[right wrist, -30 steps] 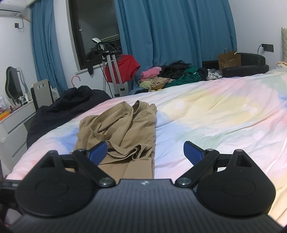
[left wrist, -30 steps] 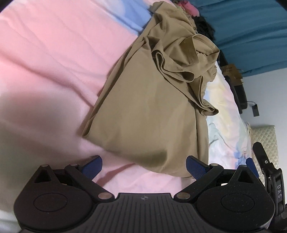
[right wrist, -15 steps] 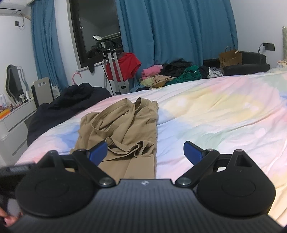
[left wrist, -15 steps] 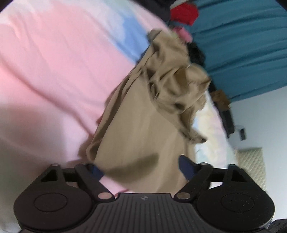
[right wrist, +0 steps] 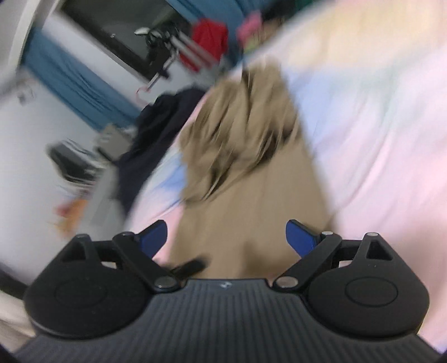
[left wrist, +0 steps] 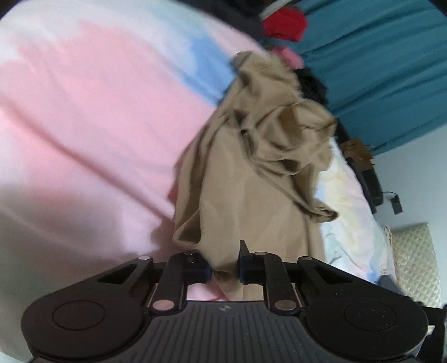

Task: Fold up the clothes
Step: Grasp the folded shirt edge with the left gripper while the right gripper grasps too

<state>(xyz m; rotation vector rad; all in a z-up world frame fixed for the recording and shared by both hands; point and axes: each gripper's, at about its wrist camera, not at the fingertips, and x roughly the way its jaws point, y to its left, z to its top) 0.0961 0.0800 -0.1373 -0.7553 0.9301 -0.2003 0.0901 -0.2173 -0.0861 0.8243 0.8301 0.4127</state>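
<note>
Bed (left wrist: pixel 83 117), pastel pink-blue-yellow sheet, fills both views. Tan garment (left wrist: pixel 251 178) lies crumpled on it, bunched at the far end, flatter near edge toward the cameras. Blue curtain (left wrist: pixel 377 55) behind; red cloth (left wrist: pixel 285 21) and dark clothes pile (right wrist: pixel 156 123) at the bed's far side. Left tool (left wrist: pixel 225 272): jaws closing, near hem of garment between the pads, fabric pinched. Right tool (right wrist: pixel 226 237): jaws spread wide, released, low over the garment's near edge; view motion-blurred.
</note>
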